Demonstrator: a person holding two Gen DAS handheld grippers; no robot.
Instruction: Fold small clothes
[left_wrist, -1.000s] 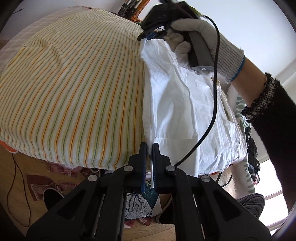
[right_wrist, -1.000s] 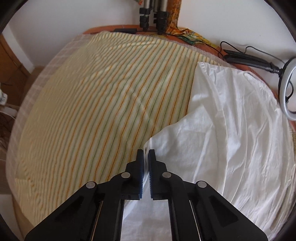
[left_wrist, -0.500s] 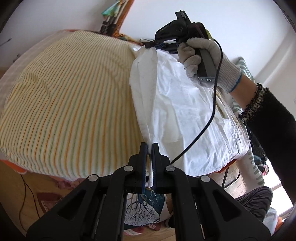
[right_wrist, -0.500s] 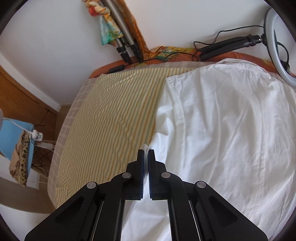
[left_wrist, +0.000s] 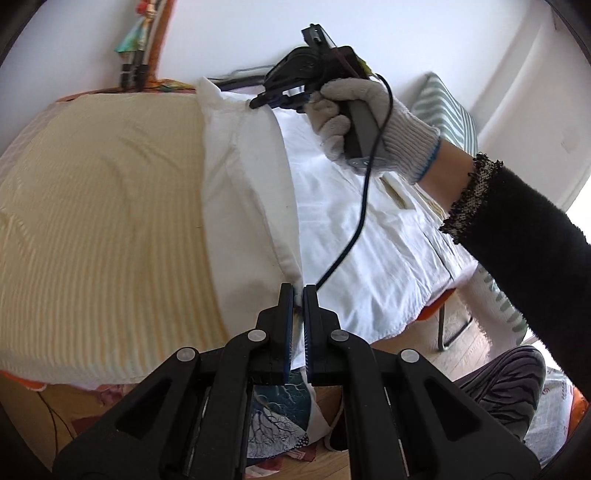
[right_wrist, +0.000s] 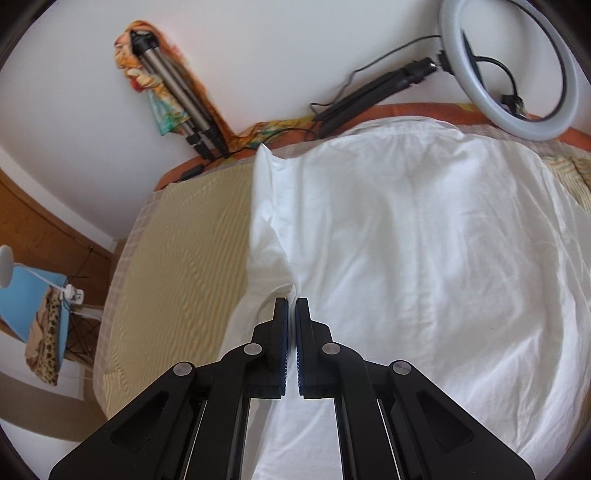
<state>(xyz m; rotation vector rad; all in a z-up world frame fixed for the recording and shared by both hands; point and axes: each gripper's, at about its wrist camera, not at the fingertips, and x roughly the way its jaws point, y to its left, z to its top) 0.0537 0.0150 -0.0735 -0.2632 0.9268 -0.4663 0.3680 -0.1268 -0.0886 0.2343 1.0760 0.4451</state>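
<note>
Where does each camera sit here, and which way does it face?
Left wrist: on the left gripper, looking down over the striped bed cover; shows the gloved hand holding the right gripper.
Right wrist: on that gripper, facing the ring light; no body visible.
Shared: the white shirt, pinched by both.

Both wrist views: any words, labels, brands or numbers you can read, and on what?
None can be read.
The small mark on the butt of the right gripper's grey handle is too small to make out.
The white shirt, striped cover and ring light show no print.
</note>
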